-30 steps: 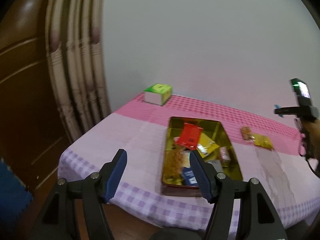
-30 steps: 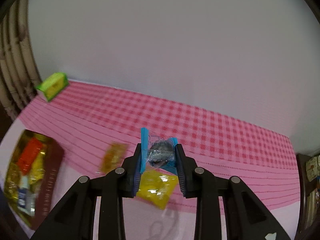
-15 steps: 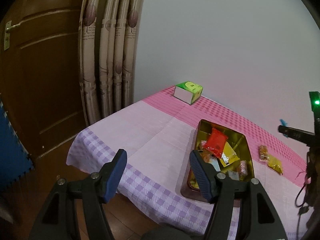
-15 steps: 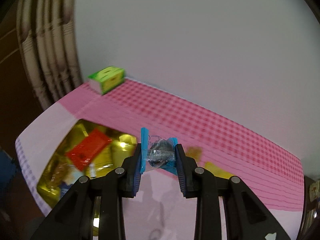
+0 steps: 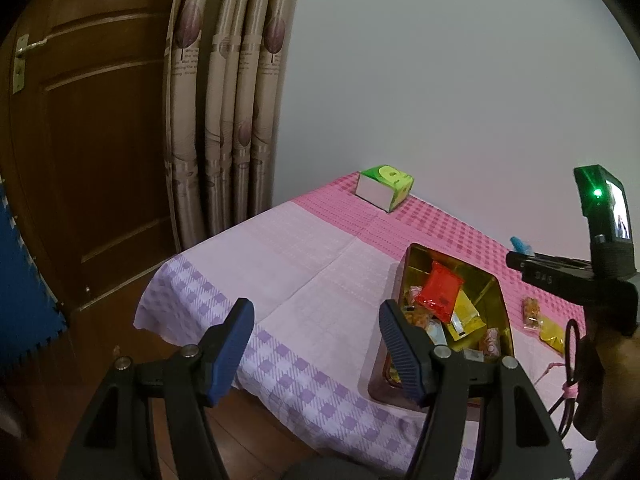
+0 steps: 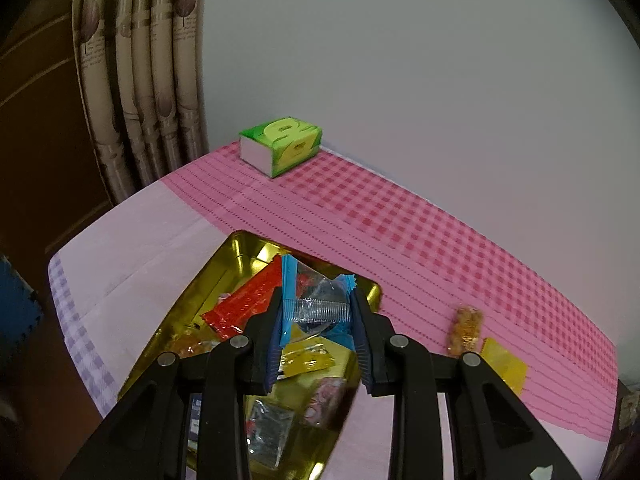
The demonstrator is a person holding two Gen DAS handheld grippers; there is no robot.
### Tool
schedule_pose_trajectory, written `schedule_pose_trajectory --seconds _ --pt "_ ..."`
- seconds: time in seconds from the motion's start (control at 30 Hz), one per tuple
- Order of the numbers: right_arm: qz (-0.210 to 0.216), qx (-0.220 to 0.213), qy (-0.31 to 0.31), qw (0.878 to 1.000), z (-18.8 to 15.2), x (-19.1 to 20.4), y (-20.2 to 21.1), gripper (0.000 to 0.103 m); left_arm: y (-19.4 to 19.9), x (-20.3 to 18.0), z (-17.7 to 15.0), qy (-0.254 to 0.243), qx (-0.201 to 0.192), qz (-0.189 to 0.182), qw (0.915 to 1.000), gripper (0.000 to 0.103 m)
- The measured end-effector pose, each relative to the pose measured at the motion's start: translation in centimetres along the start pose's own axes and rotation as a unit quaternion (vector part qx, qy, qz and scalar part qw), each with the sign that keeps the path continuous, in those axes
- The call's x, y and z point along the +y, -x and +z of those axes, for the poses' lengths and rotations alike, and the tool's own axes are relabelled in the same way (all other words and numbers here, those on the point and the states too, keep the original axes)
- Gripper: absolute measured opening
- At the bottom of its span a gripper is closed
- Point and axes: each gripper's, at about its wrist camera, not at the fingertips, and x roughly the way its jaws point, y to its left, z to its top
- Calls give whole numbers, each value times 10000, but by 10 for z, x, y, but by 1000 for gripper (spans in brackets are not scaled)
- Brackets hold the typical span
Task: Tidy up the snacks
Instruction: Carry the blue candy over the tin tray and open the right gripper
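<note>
My right gripper [image 6: 316,316] is shut on a blue-and-clear snack packet [image 6: 314,304] and holds it above the gold tin tray [image 6: 240,252]. The tray holds a red packet [image 6: 244,304], yellow packets and several others. In the left wrist view the tray [image 5: 496,292] sits right of centre with the red packet [image 5: 438,294] on top. My left gripper [image 5: 316,344] is open and empty, near the table's front left edge. The right gripper's body [image 5: 568,276] shows at the right, over the tray's far side. An orange snack bar [image 6: 466,326] and a yellow packet [image 6: 504,366] lie on the cloth right of the tray.
A green tissue box [image 6: 282,146] stands at the back of the table by the wall. The table has a pink checked cloth [image 6: 420,240]. Curtains [image 5: 228,92] and a brown wooden door [image 5: 88,140] are to the left. A blue foam mat [image 5: 20,292] lies on the floor.
My right gripper has swung left with the blue packet, from over the loose snacks to above the tray. My left gripper has pulled back and turned left, so the tray now sits further right.
</note>
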Motion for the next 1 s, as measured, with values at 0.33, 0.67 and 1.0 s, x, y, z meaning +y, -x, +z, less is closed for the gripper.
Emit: schedule_pose_trajectory --seconds 0.33,0.67,1.0 --pt "55 162 159 9997 -8 16 -20 28 -5 1 0 26 69 -11 10000 66" --pt "95 379 204 9990 -24 19 -34 29 -9 3 -1 42 148 -22 9999 66" --pt "94 619 211 9978 -48 18 -51 30 -8 1 -1 7 164 -20 9999 66"
